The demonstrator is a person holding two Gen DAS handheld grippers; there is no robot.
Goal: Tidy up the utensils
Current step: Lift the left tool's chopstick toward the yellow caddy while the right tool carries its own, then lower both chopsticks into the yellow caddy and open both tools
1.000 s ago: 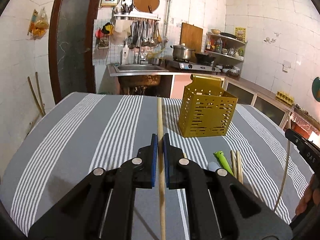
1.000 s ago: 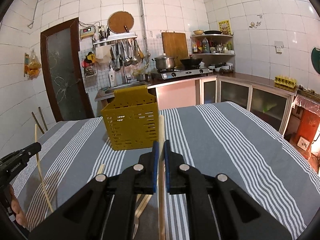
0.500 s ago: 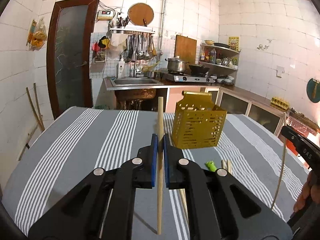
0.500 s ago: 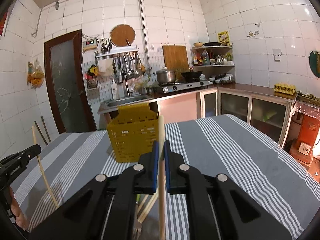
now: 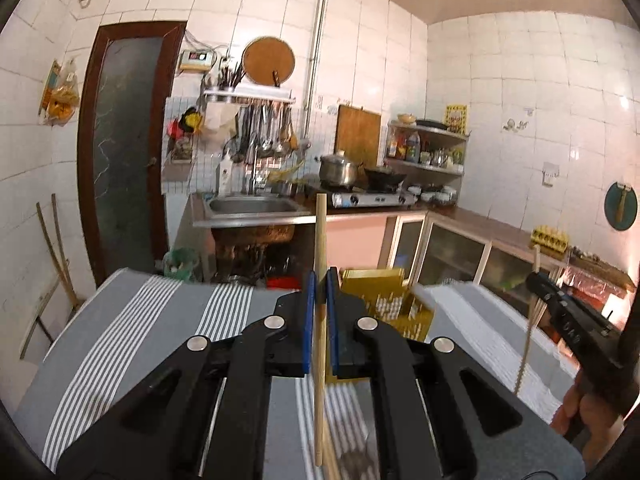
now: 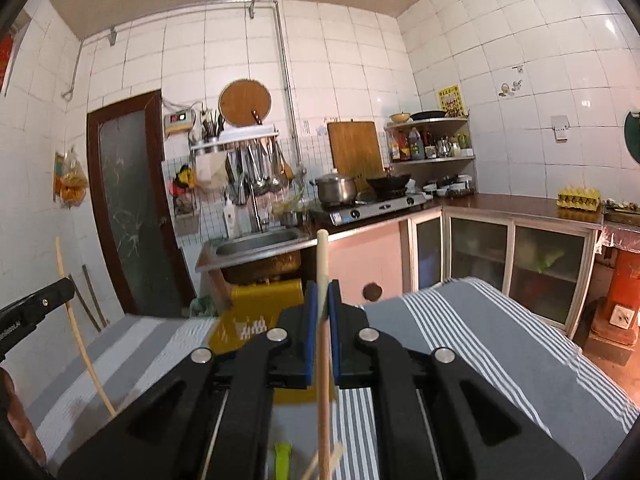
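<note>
Both of my grippers have risen since a second ago, each carrying its chopstick up off the striped cloth, so the kitchen wall now fills far more of each view and the yellow basket has dropped low behind my fingers.

Largest around me is the counter under its grey-and-white striped cloth, spreading near and to both sides. Beyond its far edge stand the steel sink, a gas stove with a pot, and a dark brown door at far left.

On the cloth, the yellow basket sits just beyond my left gripper, slightly to its right, and partly hidden by the black finger housings. From the right gripper the same basket lies just beyond and a little left, blurred. It stands directly in the way ahead of both.

My left fingers are pinched narrow on a wooden chopstick, which stands nearly upright, its top well above the pads and its lower end hanging clear below. My right fingers are closed the same way on a second wooden chopstick, also upright.

Near and below the right gripper lie a green-handled utensil and loose chopstick ends on the cloth.
</note>
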